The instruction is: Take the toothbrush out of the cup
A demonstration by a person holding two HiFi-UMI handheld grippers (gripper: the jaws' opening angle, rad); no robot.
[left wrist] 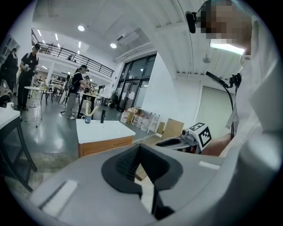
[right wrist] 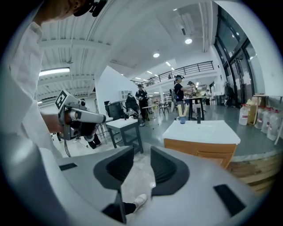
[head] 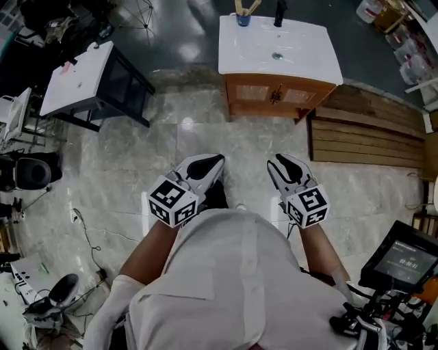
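Note:
A blue cup [head: 243, 19] stands at the back left of the white sink counter [head: 301, 58], far ahead of me, with a pale toothbrush [head: 248, 7] sticking out of it. The cup [left wrist: 87, 119] is small and distant in the left gripper view, and so is the cup [right wrist: 182, 119] in the right gripper view. My left gripper [head: 216, 161] is held out over the floor, its jaws shut with nothing in them. My right gripper [head: 277, 163] is beside it, open, with only floor showing in the gap between its jaws. Both are well short of the counter.
A black faucet [head: 279, 12] stands next to the cup. The counter sits on a wooden cabinet [head: 274, 96]. A white table [head: 75, 75] stands at the left, wooden slats [head: 366, 133] lie at the right, and a screen on a stand [head: 404, 263] is at the lower right. People stand in the background.

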